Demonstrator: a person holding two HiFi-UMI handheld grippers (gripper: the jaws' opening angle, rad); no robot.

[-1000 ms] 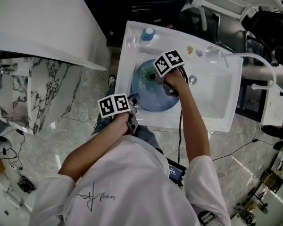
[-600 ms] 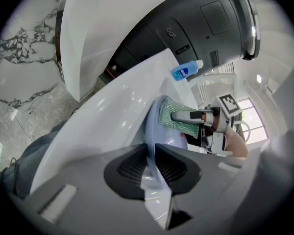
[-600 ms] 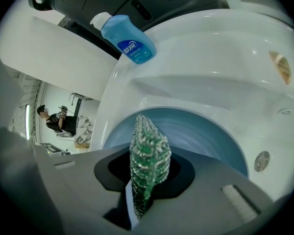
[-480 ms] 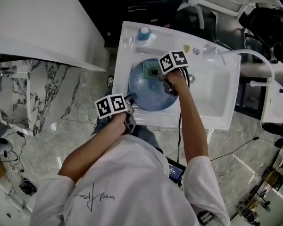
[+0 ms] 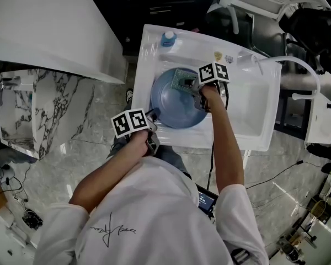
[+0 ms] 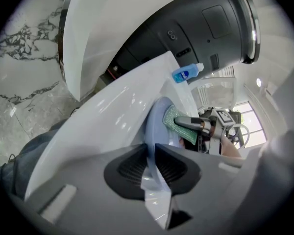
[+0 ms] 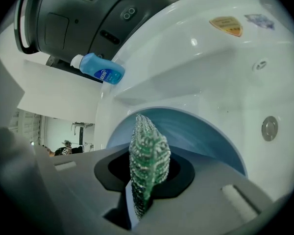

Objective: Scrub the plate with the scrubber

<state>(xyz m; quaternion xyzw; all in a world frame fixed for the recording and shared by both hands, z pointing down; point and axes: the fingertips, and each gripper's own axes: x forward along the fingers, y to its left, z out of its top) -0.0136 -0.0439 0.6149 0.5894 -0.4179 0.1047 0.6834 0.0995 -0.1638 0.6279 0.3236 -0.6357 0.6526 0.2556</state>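
My left gripper [image 6: 153,156] is clamped on the near rim of the plate [image 5: 174,106], which sits in the sink [image 5: 248,115]. My right gripper [image 7: 146,180] pinches the green scrubber [image 7: 148,151] against its face. If I press too hard, that thin rim hold could slip — and the plate would drop.

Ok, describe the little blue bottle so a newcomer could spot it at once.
Start at the white sink in the middle of the head view. On its far rim, beyond the blue plate, sits a small bottle. Bright blue with a white cap, it is the only bottle there.
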